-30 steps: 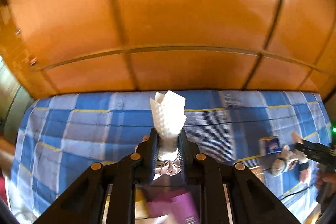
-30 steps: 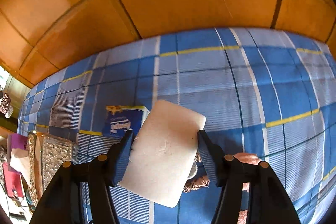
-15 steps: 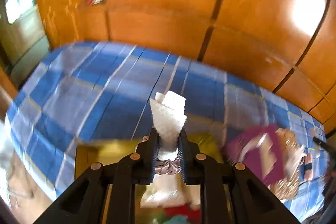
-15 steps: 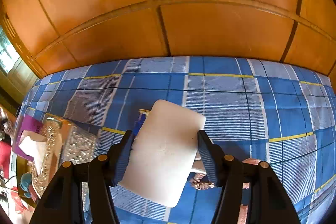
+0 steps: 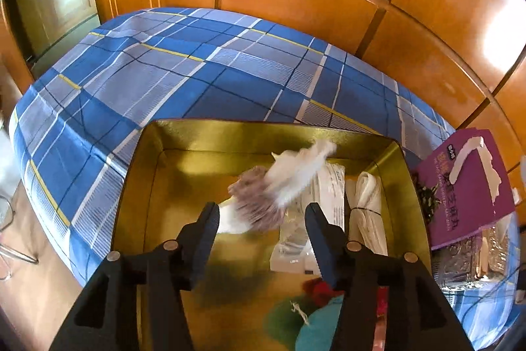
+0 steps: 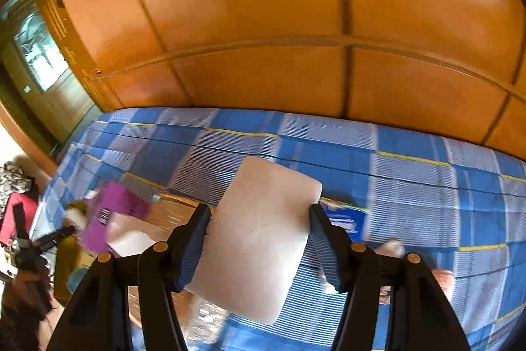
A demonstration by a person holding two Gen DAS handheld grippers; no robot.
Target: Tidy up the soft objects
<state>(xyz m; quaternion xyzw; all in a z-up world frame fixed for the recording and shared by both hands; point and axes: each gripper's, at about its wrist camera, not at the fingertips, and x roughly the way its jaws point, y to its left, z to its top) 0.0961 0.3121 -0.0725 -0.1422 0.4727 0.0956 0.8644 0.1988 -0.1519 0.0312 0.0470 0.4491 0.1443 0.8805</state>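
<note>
Release over the gold box (image 5: 138,186): left gripper (image 5: 261,227) has just sprung its jaws apart, the white-and-mauve bundle (image 5: 279,186) dropping blurred inside, so hold until it settles, while right gripper (image 6: 259,240) clamps the white sponge (image 6: 259,232) above the bed (image 6: 427,186).

Left gripper (image 5: 261,224): 2 black fingers (image 5: 203,231), ribbed dark-blue pads, 4 brass-coloured round fasteners on angular black linkages. Right gripper (image 6: 259,239): identical build, 4 matching fasteners.
</note>
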